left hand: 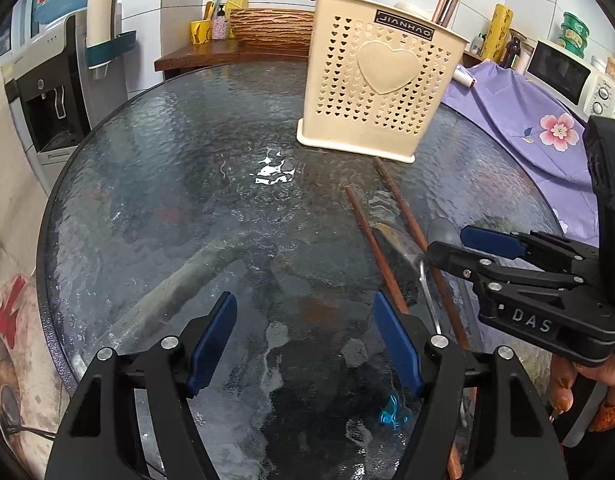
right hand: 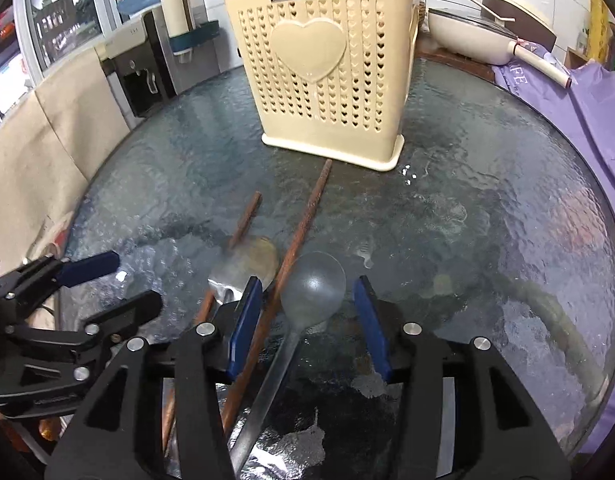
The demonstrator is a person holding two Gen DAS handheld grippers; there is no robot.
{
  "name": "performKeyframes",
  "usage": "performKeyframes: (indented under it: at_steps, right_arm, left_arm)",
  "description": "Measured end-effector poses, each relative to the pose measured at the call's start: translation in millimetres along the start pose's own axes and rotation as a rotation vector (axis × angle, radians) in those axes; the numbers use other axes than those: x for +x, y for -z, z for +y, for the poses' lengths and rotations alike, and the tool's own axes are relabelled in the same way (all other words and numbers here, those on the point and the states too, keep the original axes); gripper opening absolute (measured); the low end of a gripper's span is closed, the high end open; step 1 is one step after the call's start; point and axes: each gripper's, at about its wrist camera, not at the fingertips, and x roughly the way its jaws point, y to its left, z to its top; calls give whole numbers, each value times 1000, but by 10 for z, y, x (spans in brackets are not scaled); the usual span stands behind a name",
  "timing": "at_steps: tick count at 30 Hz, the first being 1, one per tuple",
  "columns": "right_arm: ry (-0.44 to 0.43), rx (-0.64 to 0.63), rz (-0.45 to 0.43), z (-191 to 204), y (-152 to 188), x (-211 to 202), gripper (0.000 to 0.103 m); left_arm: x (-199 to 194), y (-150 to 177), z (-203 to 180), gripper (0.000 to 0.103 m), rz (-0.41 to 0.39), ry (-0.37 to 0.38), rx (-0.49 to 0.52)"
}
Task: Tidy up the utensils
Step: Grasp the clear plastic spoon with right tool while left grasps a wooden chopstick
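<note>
Both wrist views close, angled down over glass table (left hand: 147,184); share cream holder (right hand: 319,72), possibly same chopsticks.

utensil holder (right hand: 331,76) stands upper centre of the right wrist view, on the glass table (right hand: 507,208). two chopsticks (right hand: 303,224) lie below it, slanting toward the lower left. flat spoon (right hand: 247,268) sits between them; ladle spoon (right hand: 313,286) lies just right of the longer chopstick, handle running to the lower edge.

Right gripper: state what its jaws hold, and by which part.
Nothing is held. The right gripper has its jaws open, straddling the spoon on the glass table, just behind its bowl; neither pad touches it.
</note>
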Motion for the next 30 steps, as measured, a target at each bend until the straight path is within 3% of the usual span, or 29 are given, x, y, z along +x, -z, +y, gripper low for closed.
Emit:
performKeyframes:
  at_steps: [4, 9, 19, 24, 30]
  right_arm:
    - [12, -2, 13, 39, 12, 70, 48]
    - [28, -32, 10, 130, 8, 93, 37]
    - [5, -15, -40, 24, 26, -60, 37]
    - [19, 17, -57, -123, 44, -152, 37]
    - [20, 24, -57, -176, 81, -190, 37]
  left_arm:
    - [1, 16, 51, 68, 3, -8, -9]
    - [1, 23, 93, 69, 6, -11, -23]
    - [21, -119, 3, 68, -12, 17, -17]
    - [146, -356, -91, 45, -6, 68, -23]
    - [372, -589, -286, 29, 41, 103, 10]
